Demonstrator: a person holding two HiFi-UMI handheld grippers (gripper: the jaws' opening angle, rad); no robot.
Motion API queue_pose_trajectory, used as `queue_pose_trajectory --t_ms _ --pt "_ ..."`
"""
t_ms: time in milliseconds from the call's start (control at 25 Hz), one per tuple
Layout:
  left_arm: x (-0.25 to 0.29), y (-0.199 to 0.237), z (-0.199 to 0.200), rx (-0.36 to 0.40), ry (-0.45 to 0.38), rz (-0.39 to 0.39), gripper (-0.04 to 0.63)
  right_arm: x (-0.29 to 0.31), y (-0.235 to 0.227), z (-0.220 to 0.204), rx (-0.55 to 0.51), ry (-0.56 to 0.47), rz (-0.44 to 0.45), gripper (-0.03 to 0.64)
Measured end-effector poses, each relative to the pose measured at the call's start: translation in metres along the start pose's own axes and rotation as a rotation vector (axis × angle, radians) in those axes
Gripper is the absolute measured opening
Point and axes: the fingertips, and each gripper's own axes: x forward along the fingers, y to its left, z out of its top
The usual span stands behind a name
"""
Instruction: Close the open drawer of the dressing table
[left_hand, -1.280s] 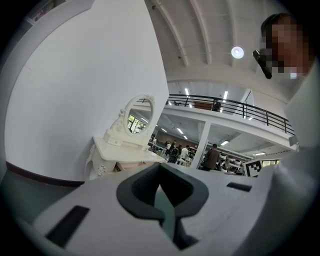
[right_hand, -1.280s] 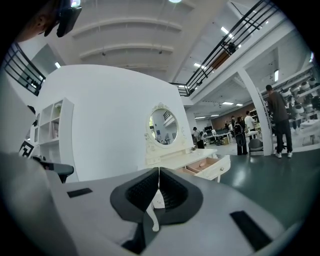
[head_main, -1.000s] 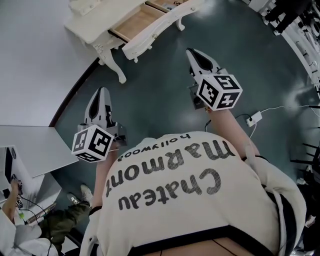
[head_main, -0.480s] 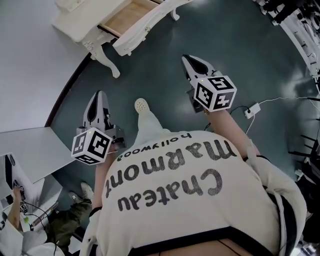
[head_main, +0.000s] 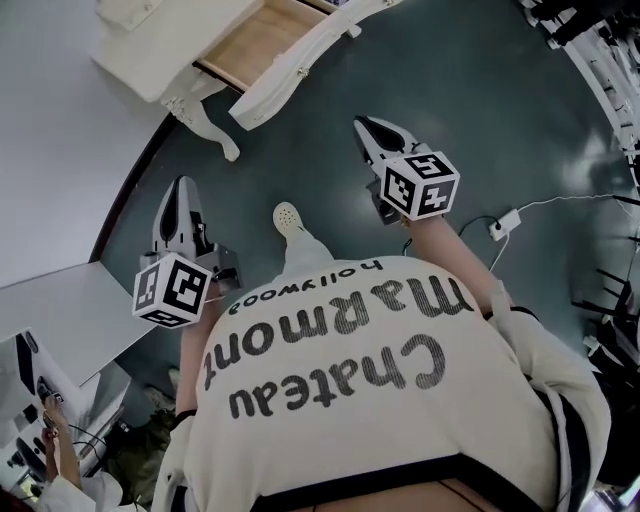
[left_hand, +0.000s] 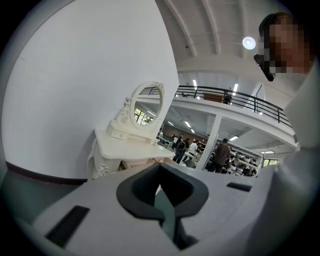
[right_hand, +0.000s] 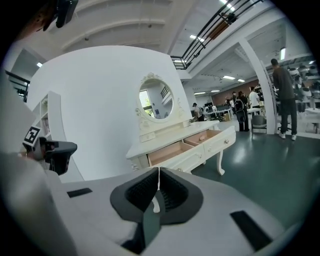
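The cream dressing table (head_main: 150, 50) stands against the curved white wall at the top left of the head view. Its drawer (head_main: 255, 40) is pulled out, showing a bare wooden inside, with its front panel (head_main: 300, 72) facing the floor space. In the right gripper view the table (right_hand: 167, 134) with its oval mirror (right_hand: 156, 102) shows two drawers out, the near one (right_hand: 170, 150) and a farther one (right_hand: 212, 136). My left gripper (head_main: 181, 184) and right gripper (head_main: 362, 124) are both shut and empty, held over the floor short of the table. The left gripper (left_hand: 159, 165) points at the table's side (left_hand: 125, 147).
The floor is dark green, and my shoe (head_main: 288, 217) is stepped forward between the grippers. A white adapter with its cable (head_main: 505, 222) lies on the floor at right. A pale desk (head_main: 60, 300) is at left and metal racks (head_main: 600, 50) at the upper right. People stand far off.
Both grippers have moved forward toward the dressing table, the right one also lower. A shoe has stepped into view between them. Both stay shut.
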Motion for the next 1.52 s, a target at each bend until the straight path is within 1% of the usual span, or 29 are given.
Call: queue_pose_trajectory --t_ms 120,280,400,520,640,720,840,880,1000,1200,1280,1400,1520 --pt "0.022 0.013 0.018 0.004 0.012 -0.009 0.008 0.024 -0.004 0.009 0.013 0.014 -0.019 0.031" --pt "0.056 0.038 0.038 -0.009 0.013 -0.014 0.008 0.061 -0.012 0.026 0.048 0.003 -0.041 0.031" --pt "0.077 0.054 0.047 -0.011 0.020 -0.016 0.008 0.085 -0.017 0.030 0.064 0.015 -0.051 0.031" --pt "0.095 0.068 0.051 -0.007 0.037 -0.021 0.008 0.108 -0.025 0.023 0.066 0.050 -0.075 0.031" --pt "0.110 0.085 0.059 -0.009 0.050 -0.024 0.008 0.129 -0.033 0.007 0.086 0.103 -0.127 0.031" --pt "0.122 0.097 0.067 -0.006 0.049 -0.029 0.008 0.143 -0.039 -0.005 0.097 0.142 -0.154 0.035" --pt "0.139 0.114 0.075 -0.002 0.040 -0.030 0.008 0.164 -0.046 -0.018 0.085 0.183 -0.176 0.038" --pt "0.144 0.119 0.076 -0.005 0.038 -0.028 0.008 0.170 -0.047 -0.021 0.080 0.193 -0.176 0.045" --pt "0.156 0.129 0.077 -0.020 0.038 -0.022 0.008 0.183 -0.051 -0.029 0.076 0.235 -0.172 0.145" --pt "0.164 0.137 0.081 -0.036 0.052 -0.013 0.008 0.196 -0.056 -0.039 0.064 0.298 -0.168 0.146" --pt "0.168 0.139 0.083 -0.044 0.056 -0.007 0.008 0.202 -0.058 -0.043 0.039 0.334 -0.155 0.149" --pt "0.175 0.143 0.089 -0.045 0.048 0.019 0.008 0.215 -0.065 -0.052 0.004 0.386 -0.145 0.152" --pt "0.180 0.148 0.095 -0.046 0.035 0.054 0.008 0.230 -0.075 -0.065 0.018 0.438 -0.134 0.156"
